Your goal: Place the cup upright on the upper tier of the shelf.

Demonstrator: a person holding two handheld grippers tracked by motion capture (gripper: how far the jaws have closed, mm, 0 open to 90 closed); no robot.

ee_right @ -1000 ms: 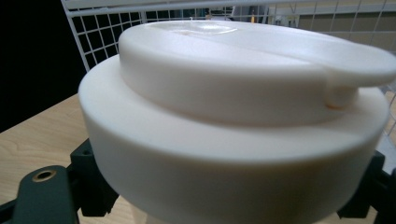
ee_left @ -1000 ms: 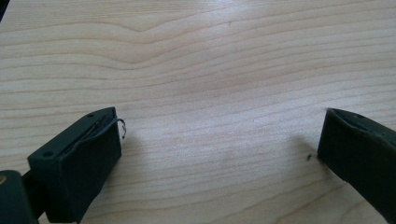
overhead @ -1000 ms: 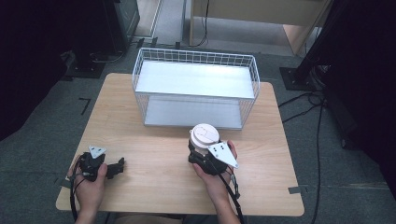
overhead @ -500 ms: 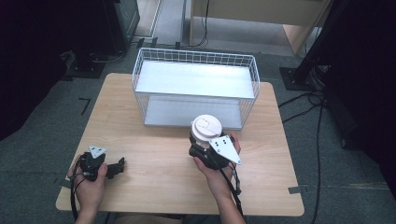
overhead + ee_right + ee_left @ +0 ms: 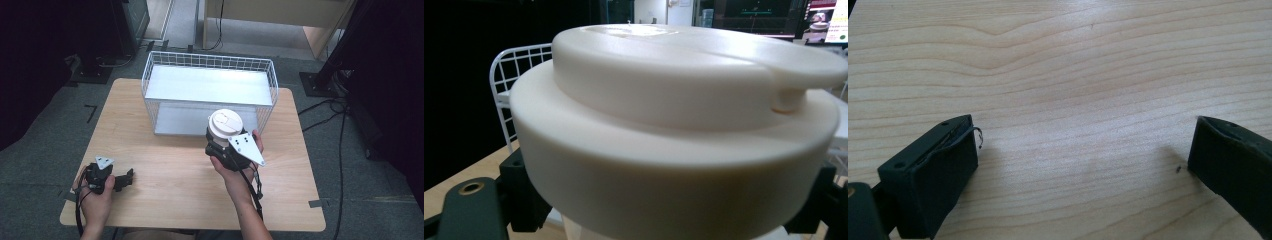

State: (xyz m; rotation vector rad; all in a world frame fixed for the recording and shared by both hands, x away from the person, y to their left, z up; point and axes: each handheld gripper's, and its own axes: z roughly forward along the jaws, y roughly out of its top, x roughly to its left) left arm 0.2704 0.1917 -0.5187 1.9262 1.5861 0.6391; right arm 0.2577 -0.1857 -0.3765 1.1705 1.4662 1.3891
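One white lidded plastic cup (image 5: 226,126) clamped upright in right hand-held gripper (image 5: 220,145), at six o'clock of white wire basket (image 5: 210,62), presumably for loading; left hand-held gripper (image 5: 127,178) open, idle on light wooden tabletop (image 5: 165,170).

A white wire basket (image 5: 210,92) is sitting at the far middle of the light wooden surface (image 5: 165,165), its open top facing up and a pale panel lying inside it. Black cables (image 5: 345,120) are trailing over the grey floor (image 5: 50,125) to the right, and dark stands are standing beyond the far edge.
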